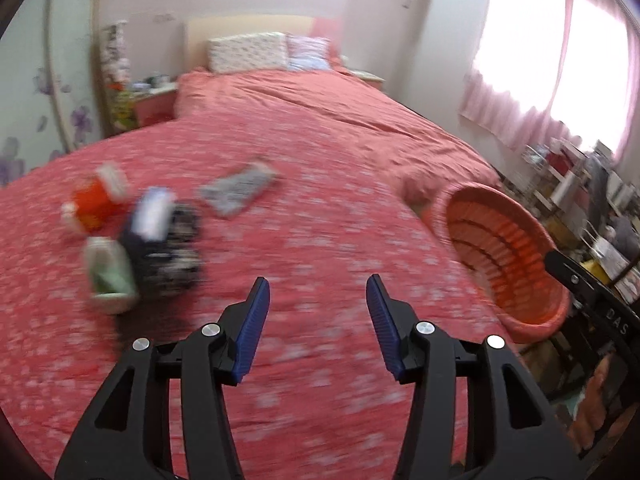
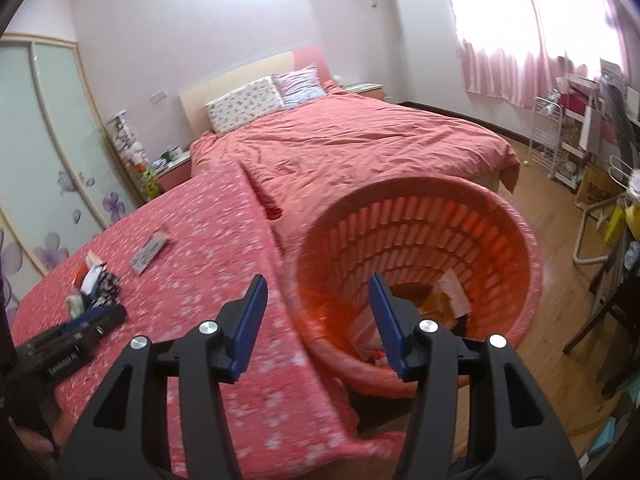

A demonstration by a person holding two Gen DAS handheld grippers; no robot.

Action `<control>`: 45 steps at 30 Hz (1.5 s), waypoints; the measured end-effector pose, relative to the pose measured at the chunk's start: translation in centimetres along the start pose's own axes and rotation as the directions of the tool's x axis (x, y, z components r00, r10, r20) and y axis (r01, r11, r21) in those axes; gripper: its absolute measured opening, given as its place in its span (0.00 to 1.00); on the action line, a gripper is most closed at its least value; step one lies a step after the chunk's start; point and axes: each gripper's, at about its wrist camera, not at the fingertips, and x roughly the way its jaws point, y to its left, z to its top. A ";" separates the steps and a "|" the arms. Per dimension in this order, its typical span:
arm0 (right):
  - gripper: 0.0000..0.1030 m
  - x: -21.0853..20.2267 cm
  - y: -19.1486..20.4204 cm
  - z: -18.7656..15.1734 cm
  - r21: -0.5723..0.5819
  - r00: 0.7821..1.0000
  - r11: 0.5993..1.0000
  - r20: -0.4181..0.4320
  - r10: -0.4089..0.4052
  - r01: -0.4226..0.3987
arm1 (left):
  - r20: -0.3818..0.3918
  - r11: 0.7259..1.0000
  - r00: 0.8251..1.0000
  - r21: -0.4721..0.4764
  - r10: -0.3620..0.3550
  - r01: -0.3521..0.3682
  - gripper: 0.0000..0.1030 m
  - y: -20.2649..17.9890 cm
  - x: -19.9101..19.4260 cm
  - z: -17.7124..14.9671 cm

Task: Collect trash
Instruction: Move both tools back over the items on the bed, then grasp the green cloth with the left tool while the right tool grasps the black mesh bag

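Observation:
Several pieces of trash lie on the red flowered cloth: an orange packet, a green-white packet, a dark patterned wrapper and a grey flat wrapper. My left gripper is open and empty, above the cloth, right of the pile. An orange-red slatted basket stands at the cloth's right edge with some trash inside. My right gripper is open and empty over the basket's near rim. The left gripper also shows in the right wrist view, near the pile.
A bed with a red cover and pillows lies behind. A wardrobe is on the left, a nightstand beside it. Shelves and clutter stand by the curtained window. Wooden floor lies right of the basket.

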 end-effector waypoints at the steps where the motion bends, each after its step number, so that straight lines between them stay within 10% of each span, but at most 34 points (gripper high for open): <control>1: 0.51 0.0 0.4 -0.1 -0.007 1.000 1.000 -0.004 0.005 -0.005 | 0.012 1.000 1.000 -0.008 0.025 -0.025 0.52 0.9 -0.4 0.0; 11: 0.51 0.6 5.5 -1.6 -0.086 0.997 0.995 -0.055 0.045 -0.050 | 0.028 0.971 0.989 -0.195 0.148 -0.140 0.56 12.1 -1.3 -0.3; 24: 0.51 1.5 10.5 -2.1 -0.162 0.993 0.983 -0.089 0.076 -0.089 | -0.036 0.964 0.993 -0.240 0.110 -0.116 0.55 13.8 1.4 -0.5; 29: 0.51 1.8 12.9 -2.6 -0.197 0.989 0.973 -0.106 0.098 -0.118 | -0.056 0.957 0.994 -0.269 0.092 -0.104 0.15 15.2 1.5 -1.2; 45: 0.43 3.8 22.0 -3.6 -0.272 0.960 0.927 -0.177 0.217 -0.260 | 0.030 0.929 0.973 -0.308 0.228 -0.208 0.10 22.1 -4.2 -2.1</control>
